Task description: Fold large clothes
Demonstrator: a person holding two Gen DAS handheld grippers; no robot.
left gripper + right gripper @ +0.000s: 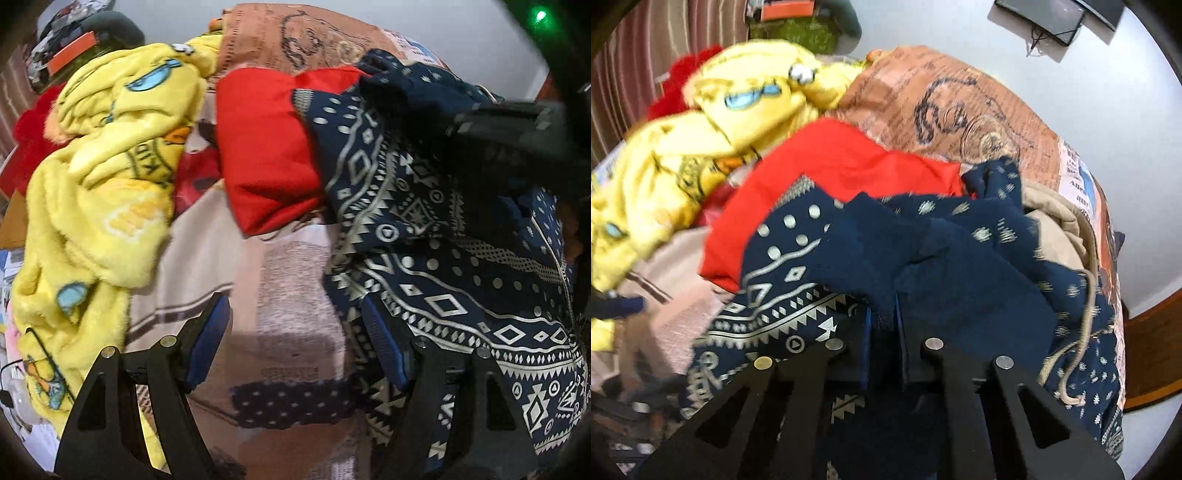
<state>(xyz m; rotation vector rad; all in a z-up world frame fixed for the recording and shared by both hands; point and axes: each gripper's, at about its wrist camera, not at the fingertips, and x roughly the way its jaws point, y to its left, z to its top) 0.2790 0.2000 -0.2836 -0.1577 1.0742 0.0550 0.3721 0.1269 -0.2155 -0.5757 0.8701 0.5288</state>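
A navy garment with a white geometric print (443, 258) lies crumpled on a pile of clothes; it also shows in the right wrist view (923, 251). My left gripper (295, 339) is open and empty, its right finger at the garment's left edge, over a pinkish cloth (288, 288). My right gripper (882, 325) is shut on a fold of the navy garment and shows in the left wrist view as a dark shape (509, 125) at the upper right.
A red garment (266, 147) lies beside the navy one. A yellow fleece with cartoon prints (103, 177) is heaped at the left. A brown printed blanket (960, 110) lies behind. A beige garment with a drawstring (1060, 221) is at the right.
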